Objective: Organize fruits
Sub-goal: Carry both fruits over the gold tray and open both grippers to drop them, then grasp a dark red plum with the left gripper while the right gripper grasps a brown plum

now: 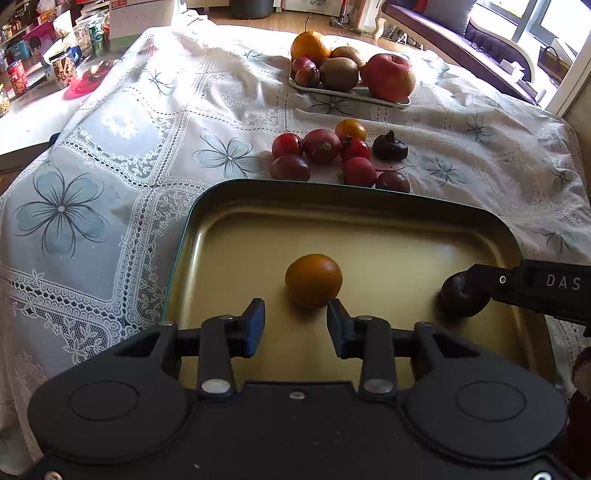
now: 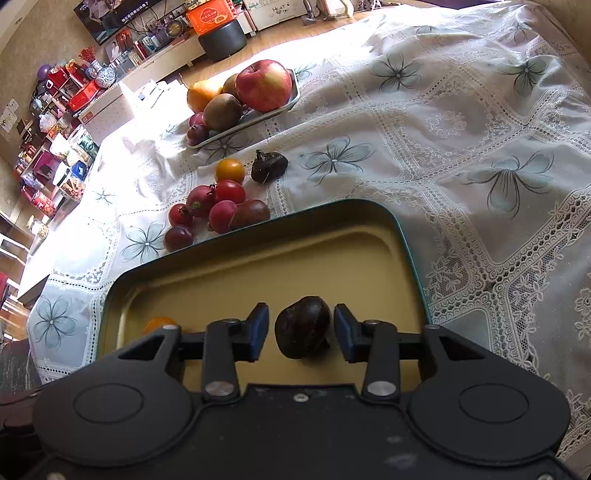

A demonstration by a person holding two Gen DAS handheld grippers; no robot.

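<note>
Now both grippers hover over the tray (image 2: 402, 236) — left gripper (image 1: 295, 317) spread, orange tomato (image 1: 313, 280) just ahead of its tips; right gripper (image 2: 301, 328) spread around the chestnut (image 2: 303, 326), not pinching — so each should lift straight up, clear of the rim.

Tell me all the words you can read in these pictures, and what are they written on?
"DAS": white letters on the black right tongs, cut off at the picture's edge.
"HEART YOU", roughly: on the white cabinet far back; small, so not certain.
Orange box, TV screen caption, cans and jars on the side shelf: there is print, but too small or blurred to read.
</note>
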